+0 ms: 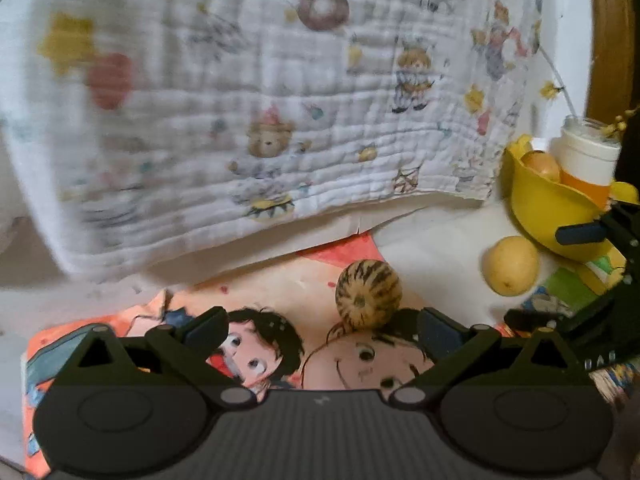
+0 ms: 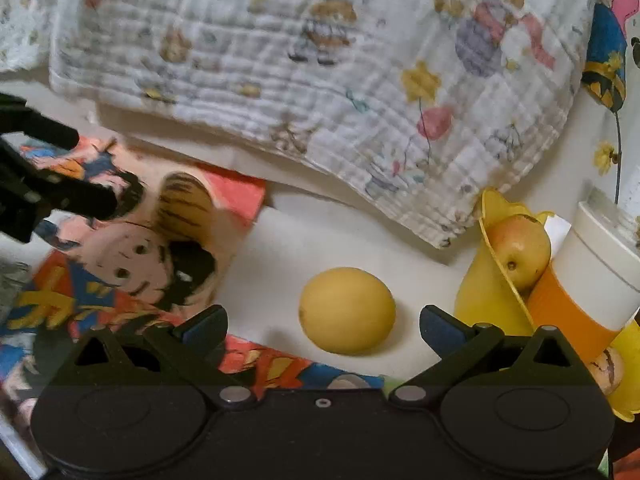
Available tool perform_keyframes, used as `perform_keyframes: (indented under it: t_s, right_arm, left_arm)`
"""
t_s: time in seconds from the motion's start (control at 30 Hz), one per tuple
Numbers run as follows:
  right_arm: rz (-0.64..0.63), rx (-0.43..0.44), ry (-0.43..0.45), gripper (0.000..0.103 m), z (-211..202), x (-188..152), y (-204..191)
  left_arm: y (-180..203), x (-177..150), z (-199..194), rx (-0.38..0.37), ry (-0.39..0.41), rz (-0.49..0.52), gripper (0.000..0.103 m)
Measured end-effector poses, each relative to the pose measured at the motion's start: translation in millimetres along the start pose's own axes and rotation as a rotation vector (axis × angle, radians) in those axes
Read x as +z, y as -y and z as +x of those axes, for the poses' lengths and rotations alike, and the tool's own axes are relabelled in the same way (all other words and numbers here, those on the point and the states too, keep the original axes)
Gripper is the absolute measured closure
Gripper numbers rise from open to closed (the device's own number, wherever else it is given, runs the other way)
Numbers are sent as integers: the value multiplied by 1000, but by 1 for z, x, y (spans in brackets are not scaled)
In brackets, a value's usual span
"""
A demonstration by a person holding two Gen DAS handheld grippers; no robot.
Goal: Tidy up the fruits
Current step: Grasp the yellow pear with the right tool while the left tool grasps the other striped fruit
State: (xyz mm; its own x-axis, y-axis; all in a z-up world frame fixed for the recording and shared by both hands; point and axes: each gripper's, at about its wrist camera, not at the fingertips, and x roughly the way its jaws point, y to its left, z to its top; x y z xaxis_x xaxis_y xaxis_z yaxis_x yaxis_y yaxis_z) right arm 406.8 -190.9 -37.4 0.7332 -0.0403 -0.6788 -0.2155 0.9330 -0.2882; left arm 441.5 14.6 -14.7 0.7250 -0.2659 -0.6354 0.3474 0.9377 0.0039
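Left gripper (image 1: 322, 330) wide open below a striped melon (image 1: 368, 294); right gripper (image 2: 323, 326) wide open around a lemon (image 2: 347, 310), centre frame.

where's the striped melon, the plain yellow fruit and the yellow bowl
striped melon (image 1: 368, 294): left wrist view, middle of its striped skin
plain yellow fruit (image 2: 347, 310): right wrist view, centre of its smooth skin
yellow bowl (image 1: 534, 196): left wrist view, inner wall below the rim

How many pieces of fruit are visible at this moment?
3 clearly: a striped melon on the cartoon mat, a yellow fruit on the white surface between the right gripper's fingers, and a reddish fruit in the yellow bowl. More may be hidden.
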Motion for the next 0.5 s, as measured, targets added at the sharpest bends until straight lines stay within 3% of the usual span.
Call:
perform_keyframes:
  t_s: [0.2,0.5]
  right_arm:
    - [-33,-51,-21,3,19,-2,-4]
    - [62,-38,-22,8,32,2,2]
  left_arm:
    - [4,4,39,-9,-40,-40,1]
    - [16,7,61,-38,-46,-52,1]
